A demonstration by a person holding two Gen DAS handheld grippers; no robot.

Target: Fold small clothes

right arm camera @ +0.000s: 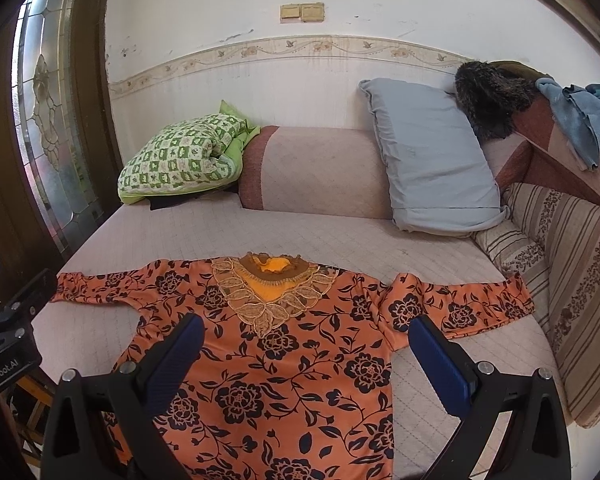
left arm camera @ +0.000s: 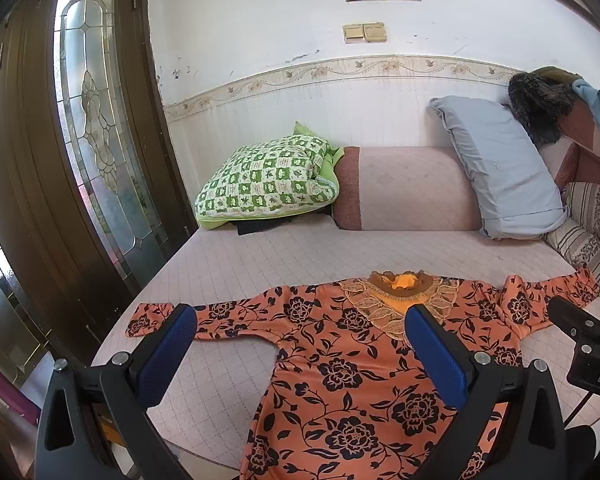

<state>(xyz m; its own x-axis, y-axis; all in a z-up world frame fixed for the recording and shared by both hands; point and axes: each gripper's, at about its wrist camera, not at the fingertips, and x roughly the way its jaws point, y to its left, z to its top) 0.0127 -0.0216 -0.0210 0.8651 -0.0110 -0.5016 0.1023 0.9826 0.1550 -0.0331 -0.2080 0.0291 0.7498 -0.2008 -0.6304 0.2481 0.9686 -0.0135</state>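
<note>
An orange blouse with black flowers (left arm camera: 352, 364) lies flat, face up, on the pink quilted bed, both sleeves spread out and its lace collar away from me. It also shows in the right wrist view (right arm camera: 284, 368). My left gripper (left arm camera: 300, 328) is open and empty, hovering above the blouse's left half. My right gripper (right arm camera: 306, 336) is open and empty above the blouse's right half. The other gripper's body shows at the right edge of the left wrist view (left arm camera: 592, 344) and at the left edge of the right wrist view (right arm camera: 8, 332).
A green checked pillow (left arm camera: 268, 176), a pink bolster (left arm camera: 408, 188) and a blue pillow (left arm camera: 500, 168) lie at the bed's far side. A striped cushion (right arm camera: 572, 280) lines the right. A dark wooden door with glass (left arm camera: 92, 140) stands left of the bed (left arm camera: 300, 248).
</note>
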